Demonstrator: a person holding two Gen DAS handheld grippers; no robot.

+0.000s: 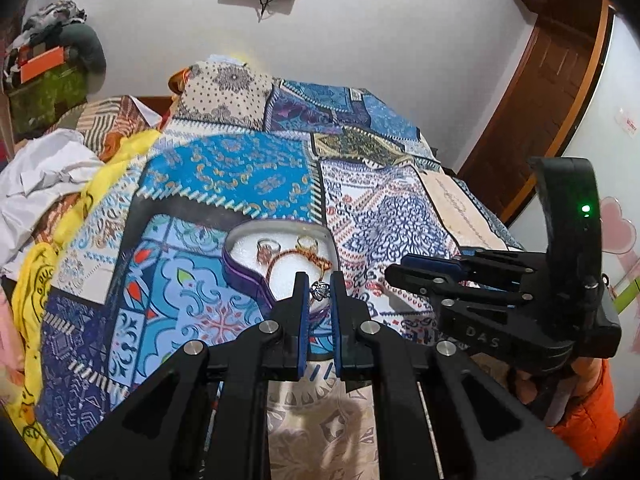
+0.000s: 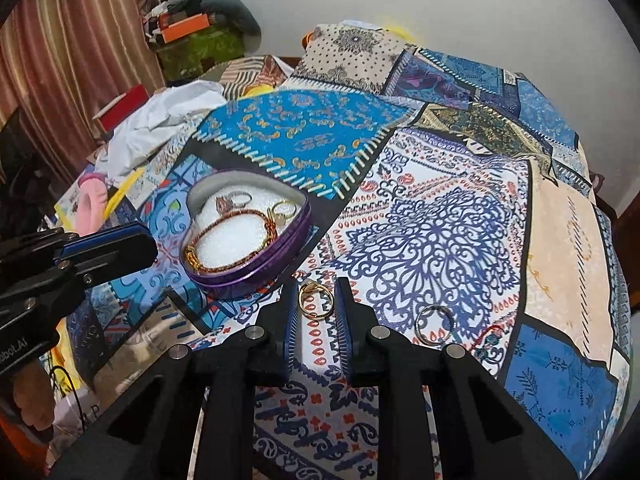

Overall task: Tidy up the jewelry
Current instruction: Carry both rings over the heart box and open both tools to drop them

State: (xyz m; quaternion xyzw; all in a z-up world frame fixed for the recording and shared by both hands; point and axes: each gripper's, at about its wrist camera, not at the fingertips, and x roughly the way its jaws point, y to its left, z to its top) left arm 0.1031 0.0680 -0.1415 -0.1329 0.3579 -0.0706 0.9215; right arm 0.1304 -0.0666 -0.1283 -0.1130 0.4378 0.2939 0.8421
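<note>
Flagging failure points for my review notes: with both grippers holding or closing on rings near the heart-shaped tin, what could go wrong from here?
1. The small silver ring sits only at the left gripper fingertips; it could slip before reaching the purple heart-shaped tin.
2. The gold ring lies flat between the right gripper fingers, so it may pop sideways.
3. The plain silver ring on the patterned cloth could be overlooked.
</note>
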